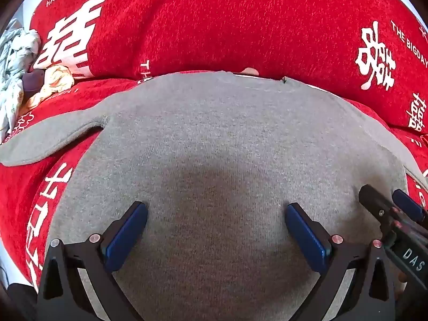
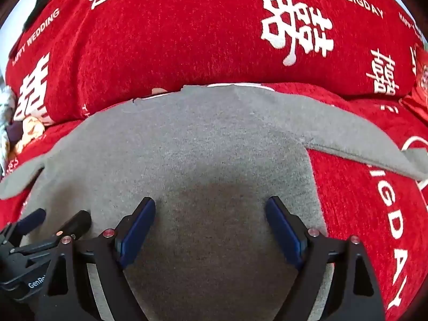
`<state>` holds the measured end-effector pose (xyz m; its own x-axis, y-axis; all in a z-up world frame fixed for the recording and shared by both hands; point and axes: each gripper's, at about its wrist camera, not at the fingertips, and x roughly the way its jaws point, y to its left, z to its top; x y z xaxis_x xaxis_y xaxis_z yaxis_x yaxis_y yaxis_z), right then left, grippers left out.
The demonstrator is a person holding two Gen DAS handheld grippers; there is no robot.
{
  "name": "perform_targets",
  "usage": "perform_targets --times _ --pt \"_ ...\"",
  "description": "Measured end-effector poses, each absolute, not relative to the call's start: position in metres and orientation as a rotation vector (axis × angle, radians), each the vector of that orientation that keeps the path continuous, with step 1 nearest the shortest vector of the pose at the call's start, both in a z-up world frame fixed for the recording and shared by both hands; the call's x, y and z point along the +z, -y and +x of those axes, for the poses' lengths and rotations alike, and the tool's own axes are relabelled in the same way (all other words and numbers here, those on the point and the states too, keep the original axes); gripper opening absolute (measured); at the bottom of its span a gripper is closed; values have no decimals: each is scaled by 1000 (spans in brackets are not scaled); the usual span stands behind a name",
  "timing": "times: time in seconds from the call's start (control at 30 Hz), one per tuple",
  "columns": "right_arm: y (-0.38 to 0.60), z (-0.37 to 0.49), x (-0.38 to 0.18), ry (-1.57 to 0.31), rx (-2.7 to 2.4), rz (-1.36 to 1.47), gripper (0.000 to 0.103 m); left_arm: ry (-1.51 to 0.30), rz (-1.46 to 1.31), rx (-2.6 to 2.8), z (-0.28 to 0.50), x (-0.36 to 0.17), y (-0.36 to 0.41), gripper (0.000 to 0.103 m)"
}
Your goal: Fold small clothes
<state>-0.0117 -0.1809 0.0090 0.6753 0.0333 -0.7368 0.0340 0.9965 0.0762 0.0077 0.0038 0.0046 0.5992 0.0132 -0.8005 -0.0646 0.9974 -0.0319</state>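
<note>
While the grey top [image 1: 214, 139] lies spread flat on the red cover [image 1: 214, 26], sleeves out to both sides, the left gripper [image 1: 216, 230] hangs over its lower middle, jaws spread wide, nothing between them. The right gripper [image 2: 211, 227] sits just beside it, likewise gaping and empty. A clothes pile [image 1: 16, 61] waits far left.

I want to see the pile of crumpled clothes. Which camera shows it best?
The left wrist view: the crumpled clothes lie at its left edge, pale grey and yellowish pieces plainly visible. The right wrist view shows only a small sliver of them at its left edge.
</note>
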Motion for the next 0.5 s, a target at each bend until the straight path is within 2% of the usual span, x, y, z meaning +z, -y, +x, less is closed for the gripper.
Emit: perform_targets --times 0.5 --pt "172 -14 2 -874 -33 -29 89 -939 -41 39 9 3 -5 103"
